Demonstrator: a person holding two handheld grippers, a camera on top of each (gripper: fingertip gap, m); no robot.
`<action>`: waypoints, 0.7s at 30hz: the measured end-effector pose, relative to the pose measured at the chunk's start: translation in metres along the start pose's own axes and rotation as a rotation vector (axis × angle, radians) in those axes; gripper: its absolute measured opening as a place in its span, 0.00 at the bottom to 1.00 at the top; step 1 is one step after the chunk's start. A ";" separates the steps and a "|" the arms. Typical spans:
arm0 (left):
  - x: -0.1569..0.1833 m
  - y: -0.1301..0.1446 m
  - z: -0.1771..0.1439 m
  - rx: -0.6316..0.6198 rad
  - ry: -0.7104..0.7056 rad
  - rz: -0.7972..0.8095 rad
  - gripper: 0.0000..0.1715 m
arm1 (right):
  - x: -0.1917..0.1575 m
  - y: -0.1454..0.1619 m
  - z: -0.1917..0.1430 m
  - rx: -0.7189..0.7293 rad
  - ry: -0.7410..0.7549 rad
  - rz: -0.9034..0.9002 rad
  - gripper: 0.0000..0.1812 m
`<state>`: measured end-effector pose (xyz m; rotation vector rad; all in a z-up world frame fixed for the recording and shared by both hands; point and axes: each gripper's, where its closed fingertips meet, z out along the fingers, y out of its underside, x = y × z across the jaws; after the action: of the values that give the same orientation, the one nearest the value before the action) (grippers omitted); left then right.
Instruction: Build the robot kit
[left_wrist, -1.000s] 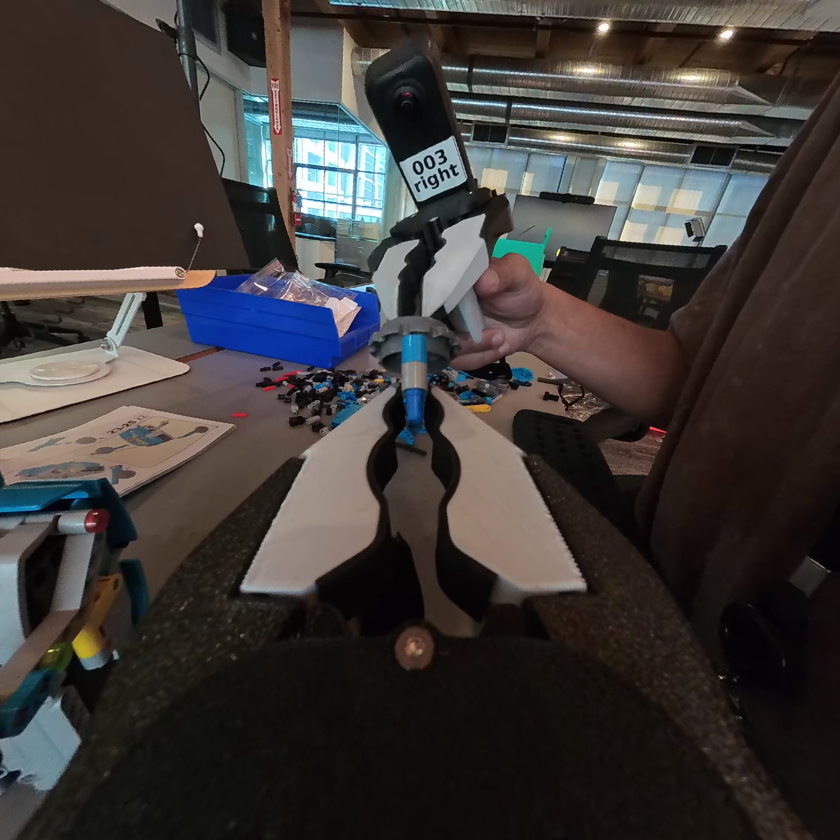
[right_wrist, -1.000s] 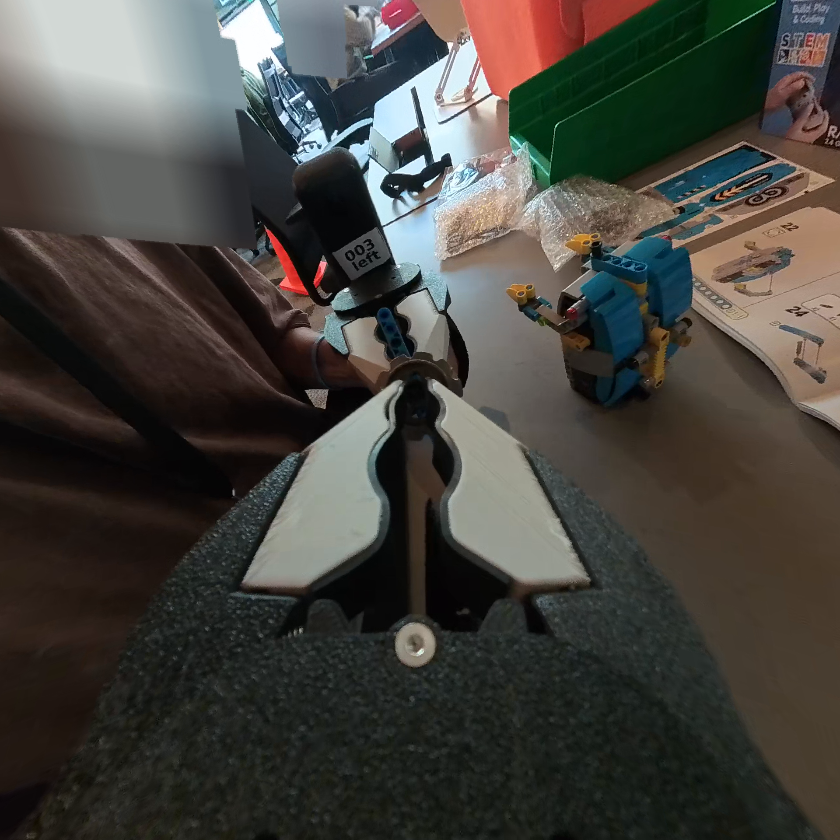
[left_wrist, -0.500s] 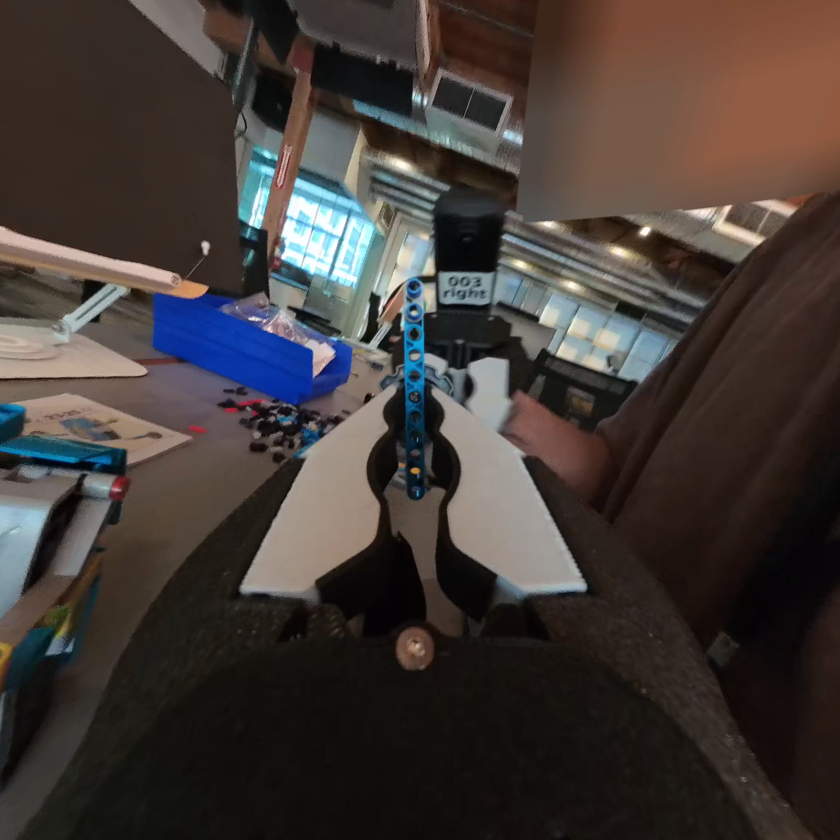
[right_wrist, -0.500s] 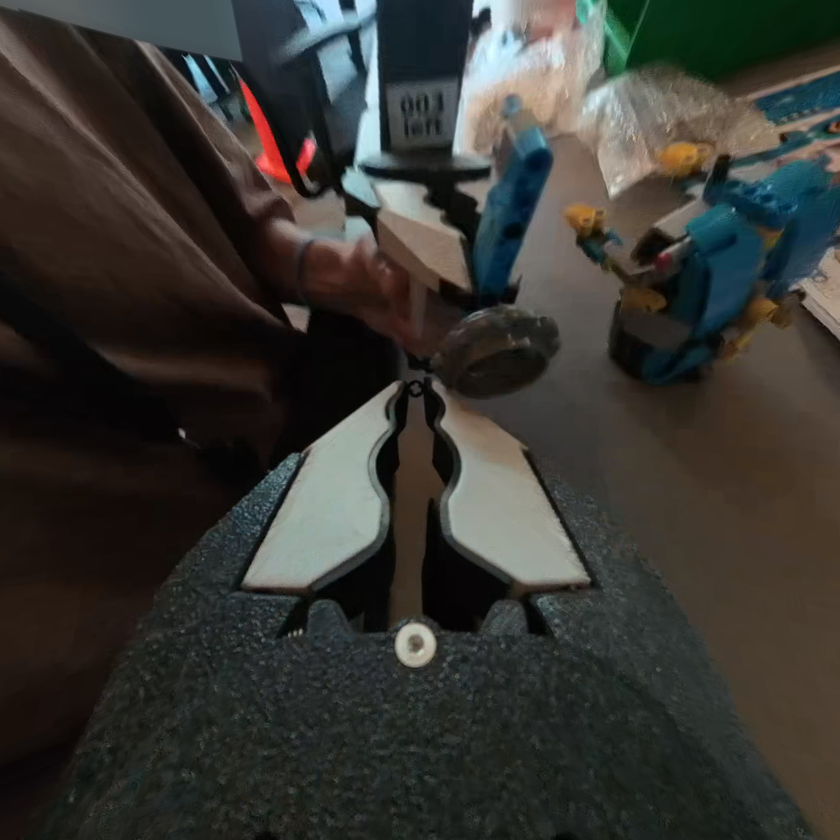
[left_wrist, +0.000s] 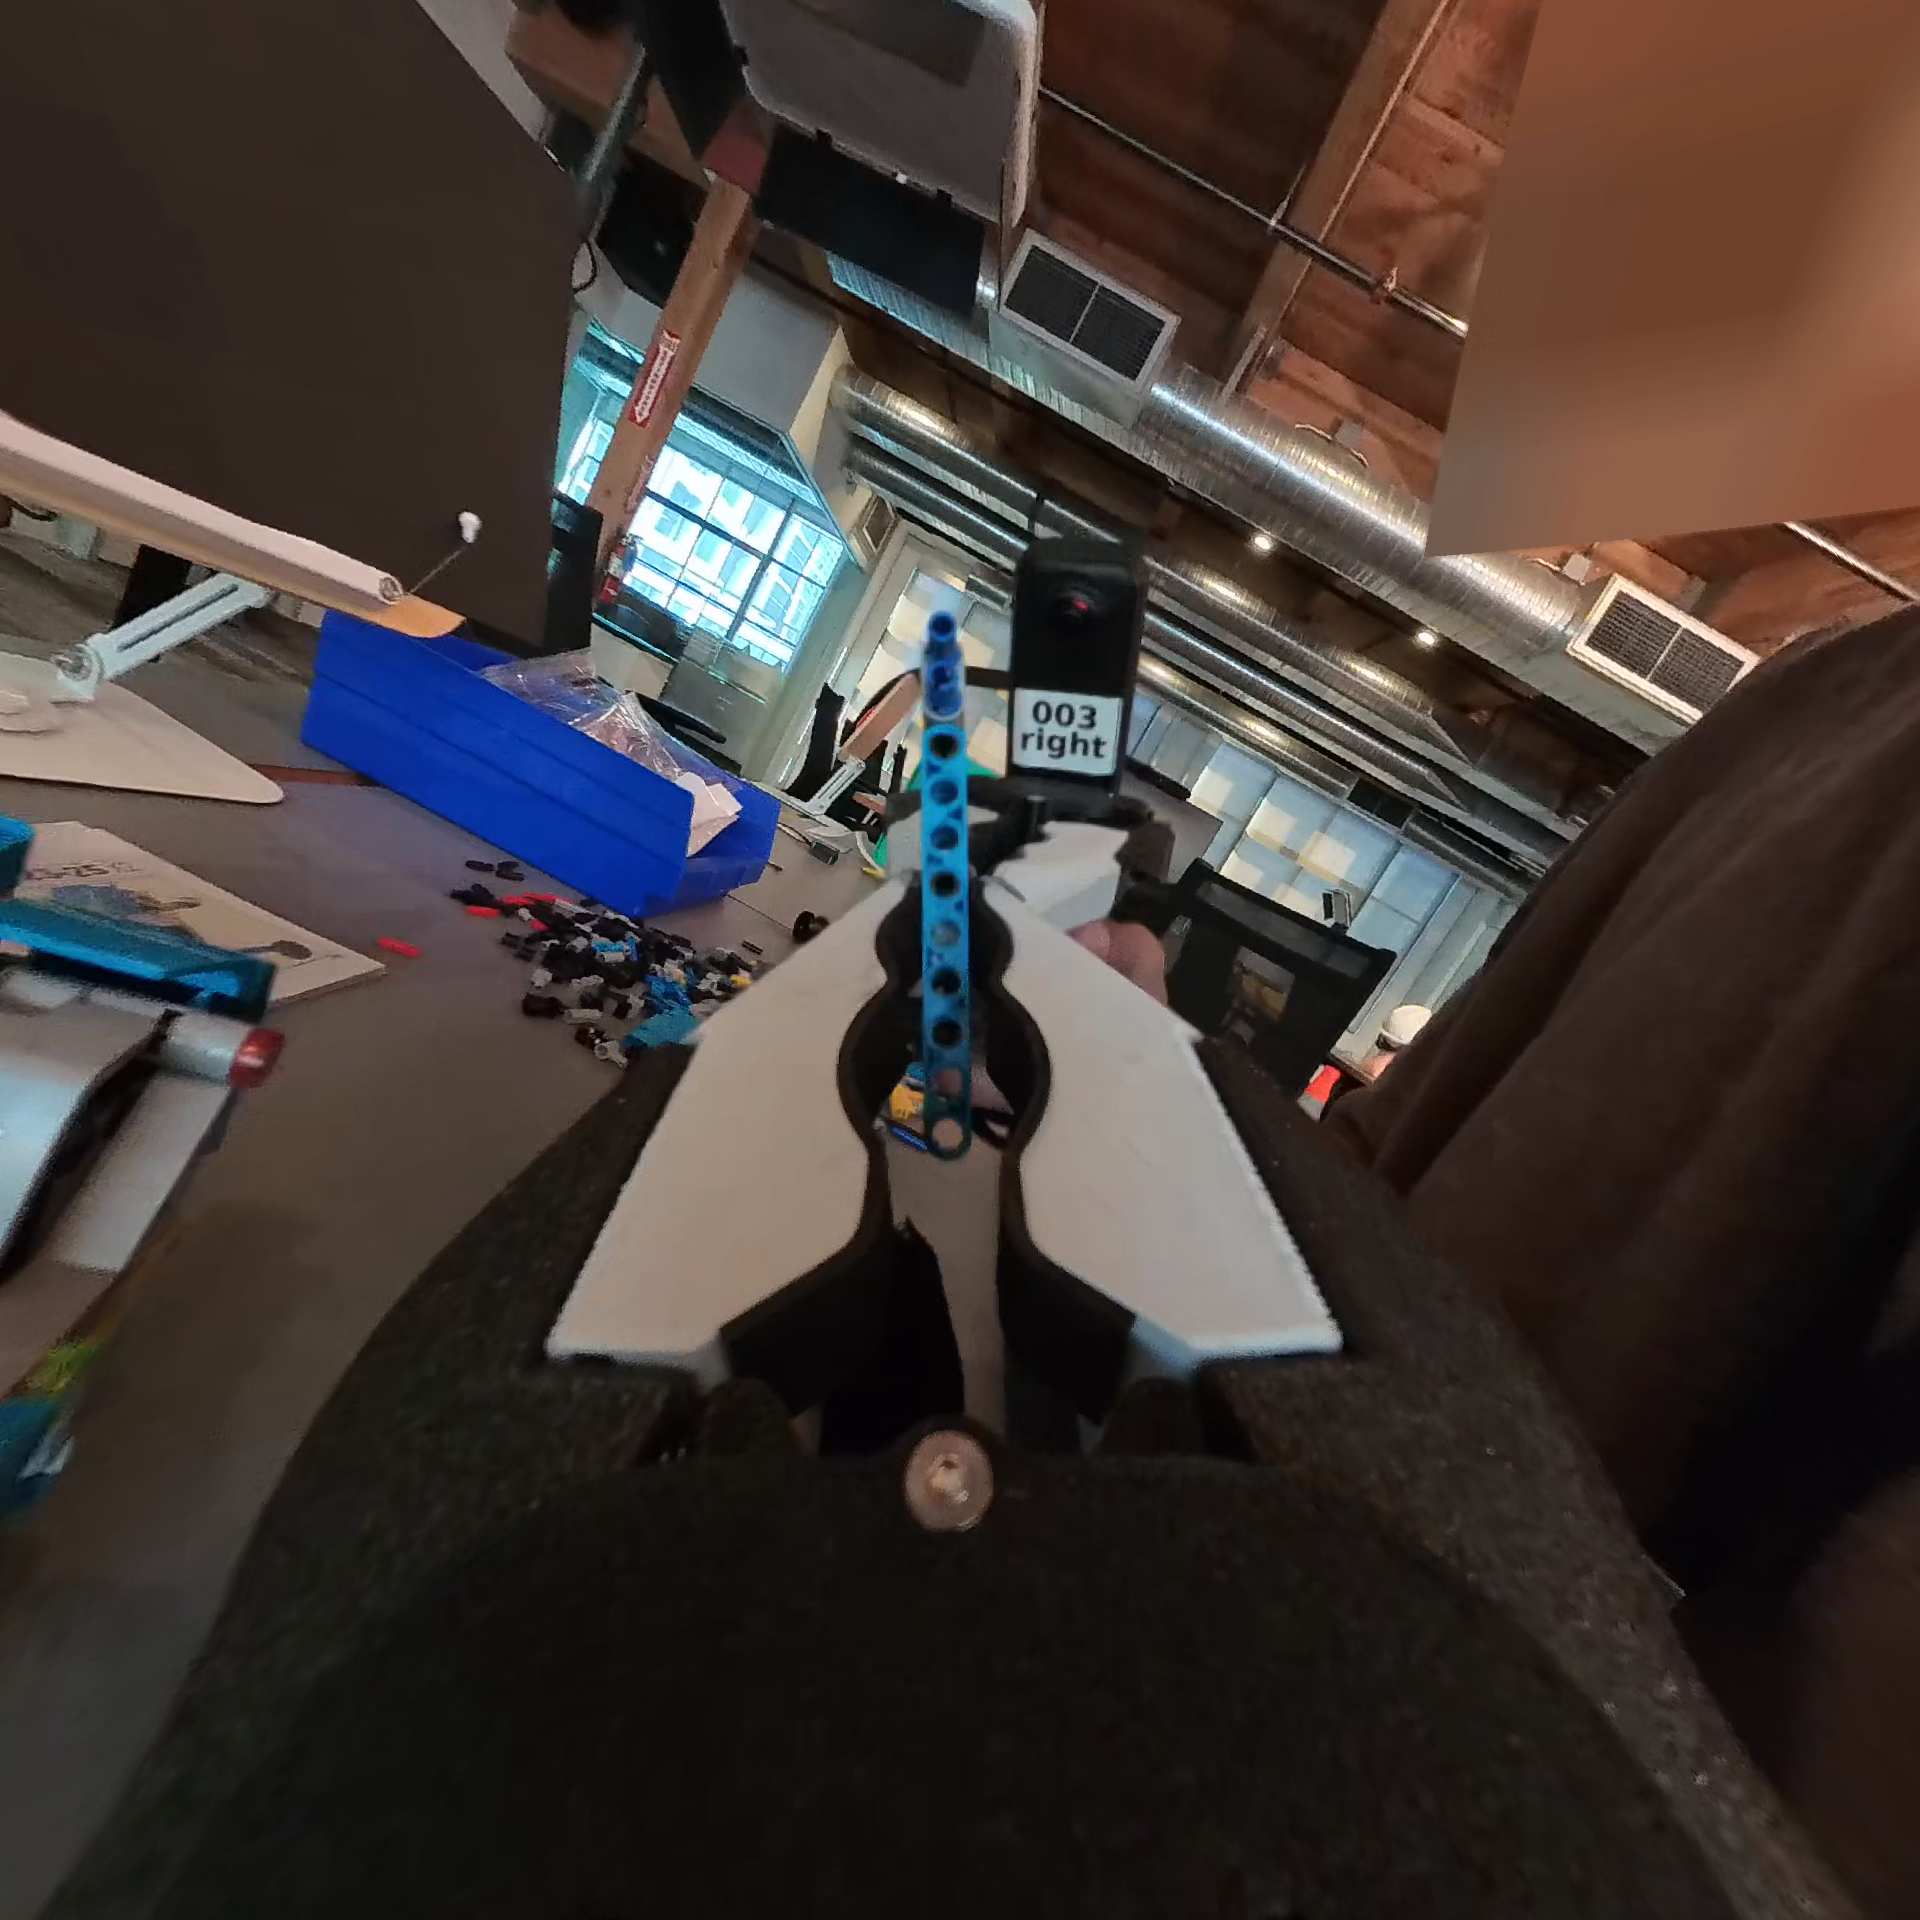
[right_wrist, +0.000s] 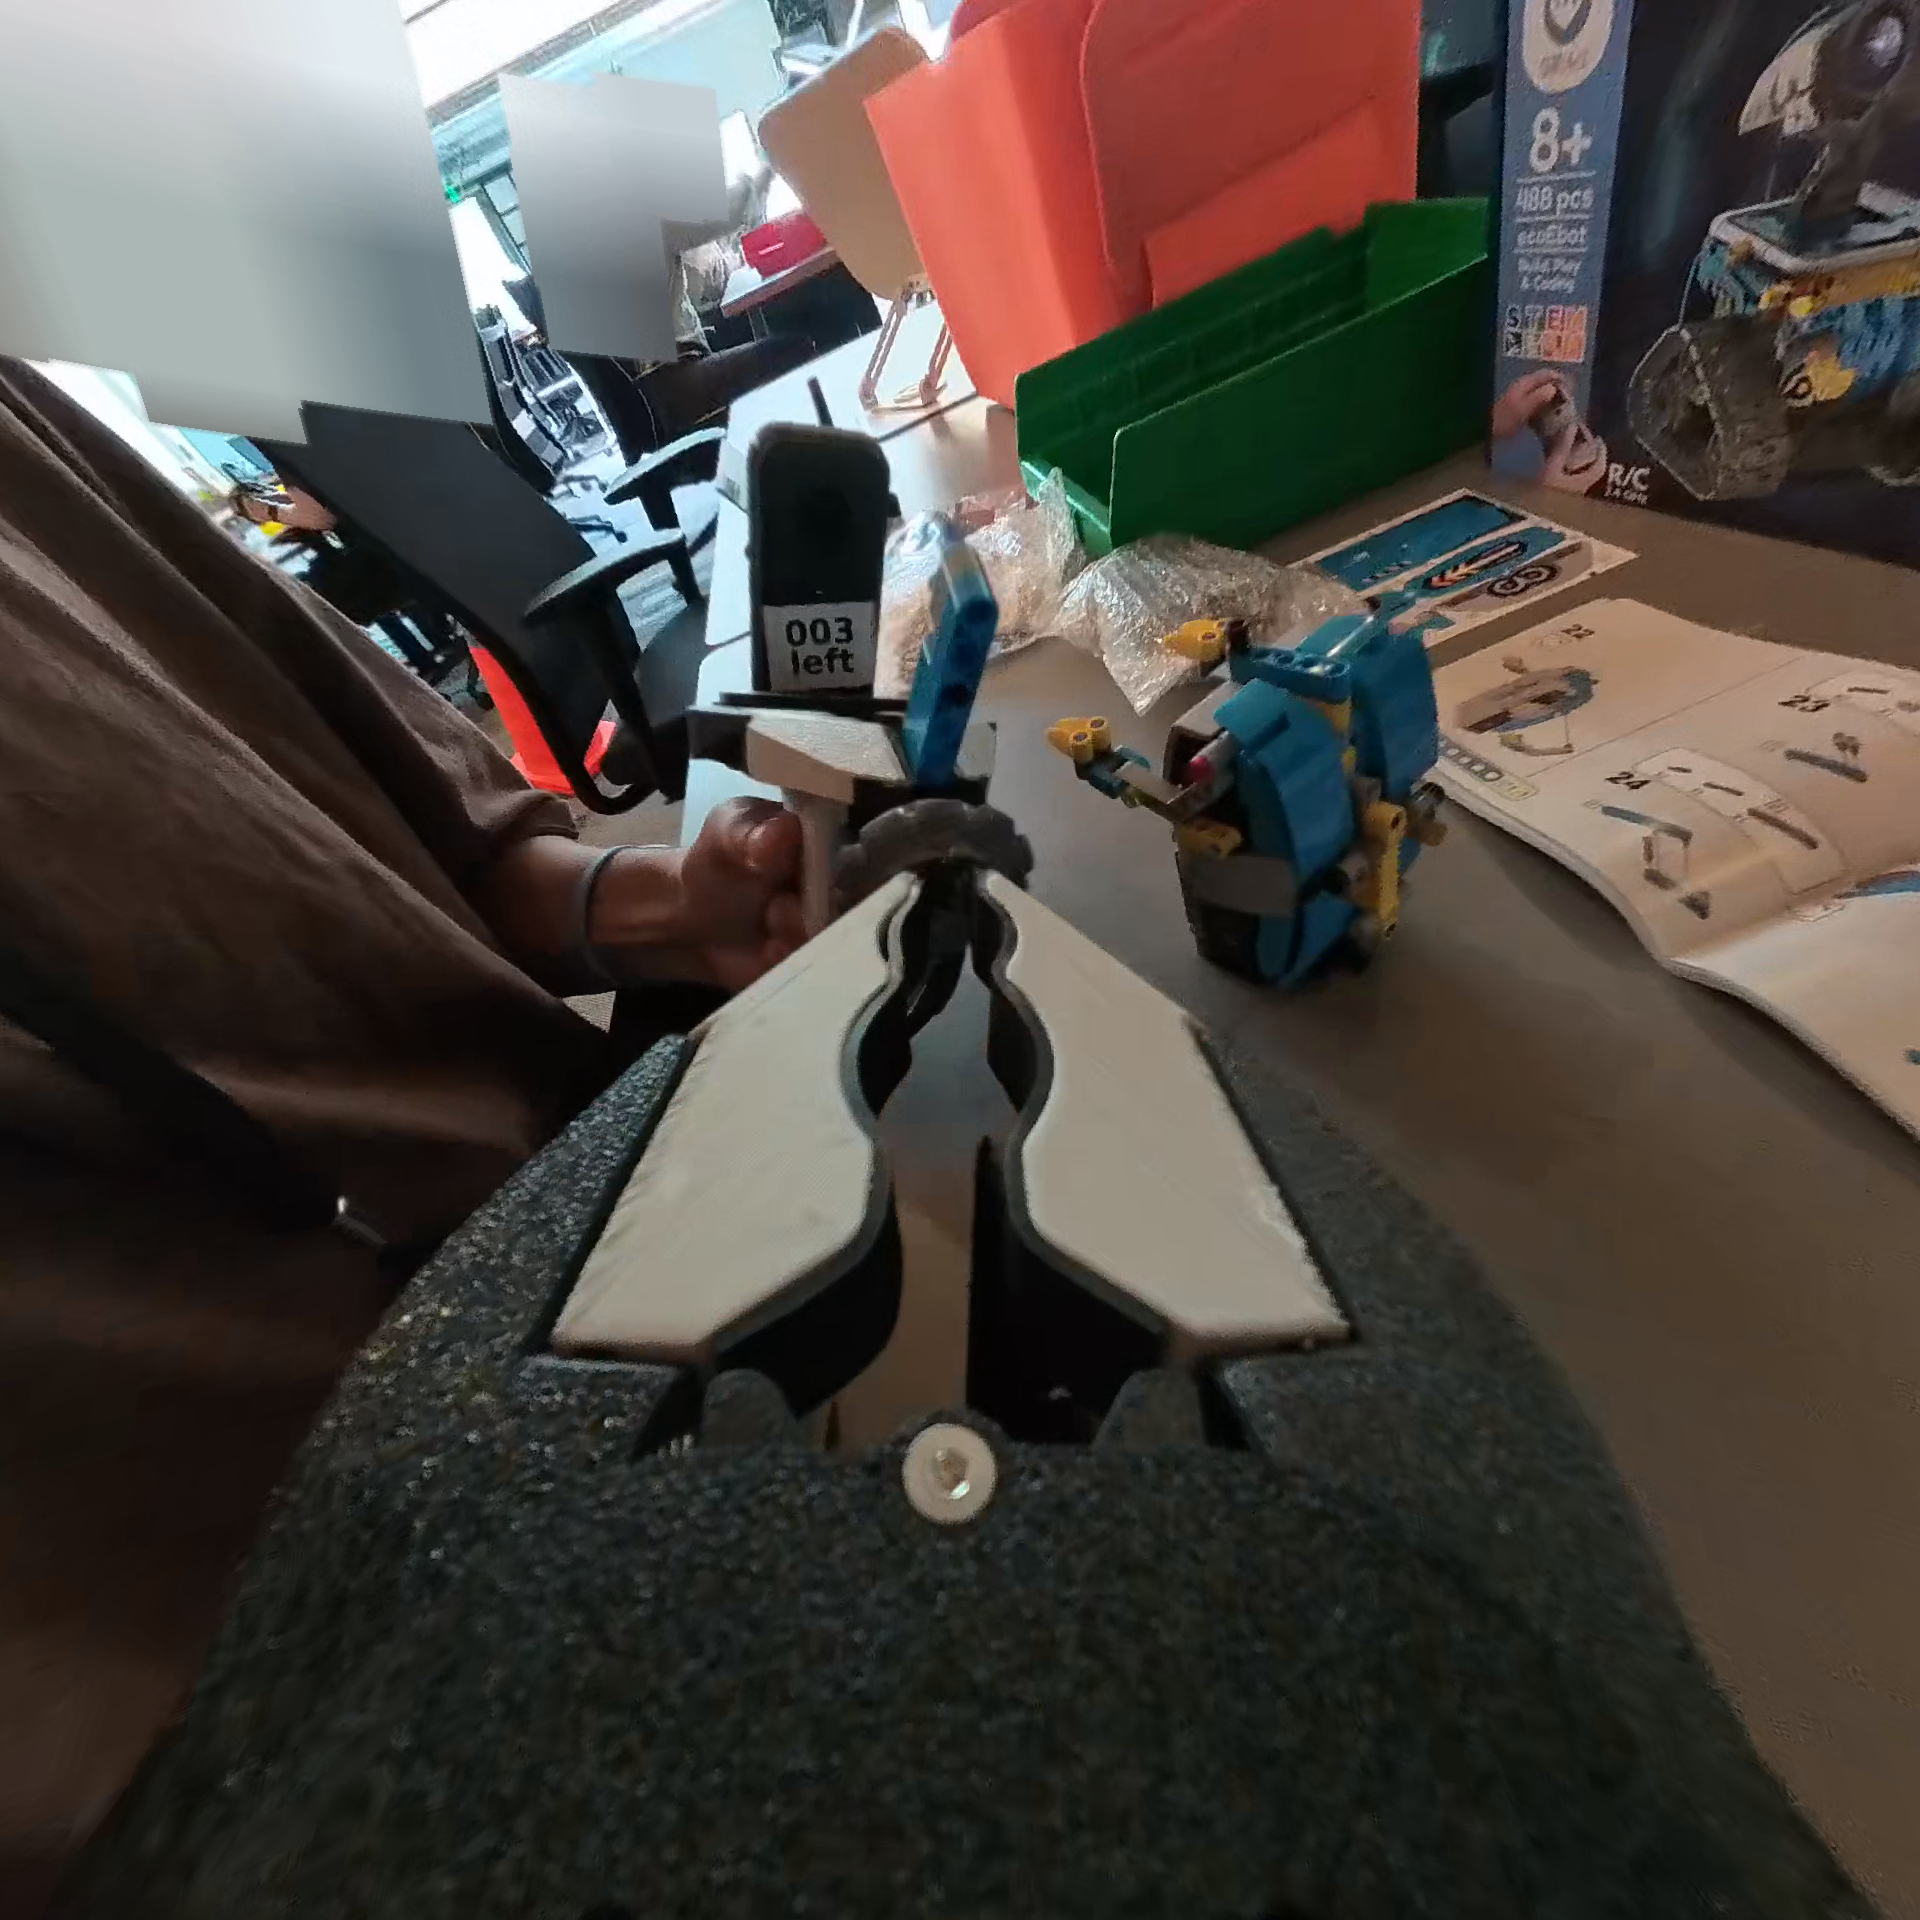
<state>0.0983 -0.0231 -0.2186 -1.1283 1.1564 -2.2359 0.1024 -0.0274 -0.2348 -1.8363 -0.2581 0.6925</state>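
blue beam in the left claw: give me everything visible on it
The blue beam is a long, thin plastic strip with a row of round holes along its length. The left claw is shut on its lower part, so it stands nearly upright, its top end well above the claw tips. In the right wrist view it leans slightly, with a grey gear at its lower end. The gear's fixing is hidden.

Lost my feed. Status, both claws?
Left claw shut on blue holed beam, upright. Right claw at grey gear under beam; grip unclear. Nothing between.
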 end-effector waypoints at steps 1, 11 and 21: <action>0.001 0.000 0.001 0.003 0.006 -0.002 0.04 | -0.001 0.003 0.003 0.001 -0.004 0.005 0.04; 0.001 -0.002 -0.005 -0.024 0.032 -0.026 0.03 | -0.003 0.005 0.010 0.016 -0.018 0.026 0.04; -0.003 0.023 0.001 -0.153 -0.057 0.110 0.04 | 0.054 0.123 -0.017 -0.539 0.282 0.011 0.04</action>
<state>0.1001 -0.0347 -0.2382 -1.1485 1.3510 -2.0493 0.1372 -0.0602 -0.3614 -2.4215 -0.2650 0.3799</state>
